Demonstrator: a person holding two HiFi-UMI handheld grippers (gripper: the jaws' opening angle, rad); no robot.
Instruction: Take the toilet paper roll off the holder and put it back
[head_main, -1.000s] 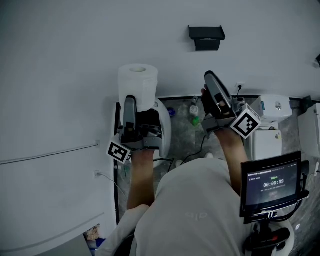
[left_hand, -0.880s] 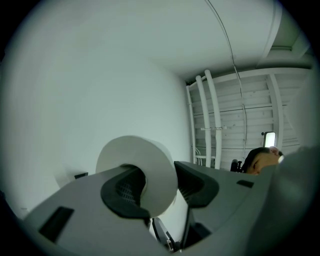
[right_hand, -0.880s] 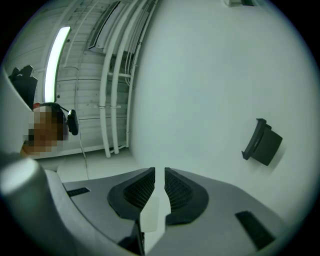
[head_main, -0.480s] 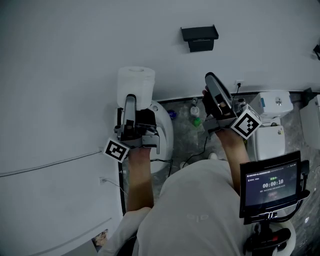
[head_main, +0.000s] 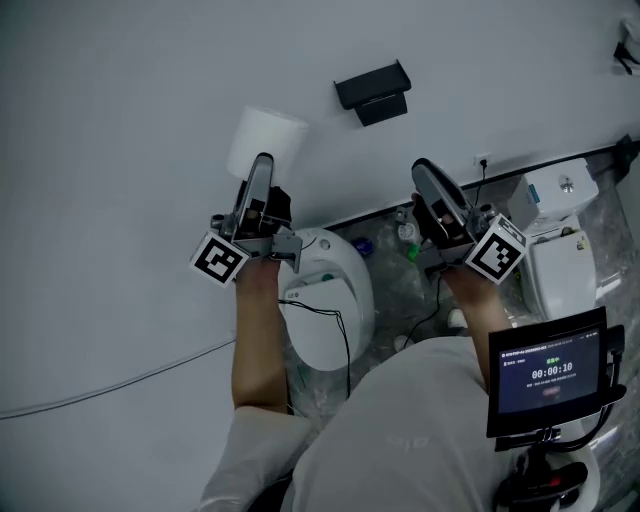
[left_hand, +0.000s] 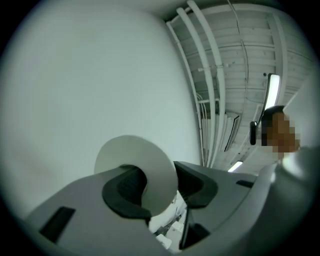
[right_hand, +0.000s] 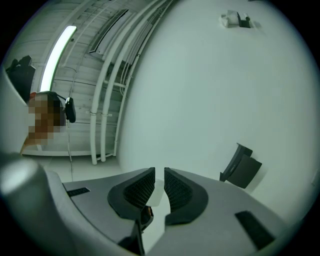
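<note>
In the head view the white toilet paper roll (head_main: 262, 143) is held up against the pale wall, and my left gripper (head_main: 262, 165) comes up from below and is shut on it. The left gripper view shows the roll's (left_hand: 131, 152) flat end wedged between the dark pads, with my left gripper (left_hand: 160, 187) squeezing it slightly tighter. The black holder (head_main: 372, 90) is fixed to the wall, above and to the right of the roll and apart from it. My right gripper (head_main: 426, 172) points at the wall below the holder (right_hand: 242, 167). Its jaws (right_hand: 159, 187) are shut with a thin slit and hold nothing.
A white toilet (head_main: 335, 300) stands below the left gripper with a black cable across it. A second white fixture (head_main: 558, 235) is at the right. Small bottles (head_main: 408, 238) lie on the floor by the wall. A tablet with a timer (head_main: 548, 372) is at the lower right.
The left gripper has carried the roll upward along the wall, nearer to the holder's height, and tilted to the right. The right gripper has hardly moved.
</note>
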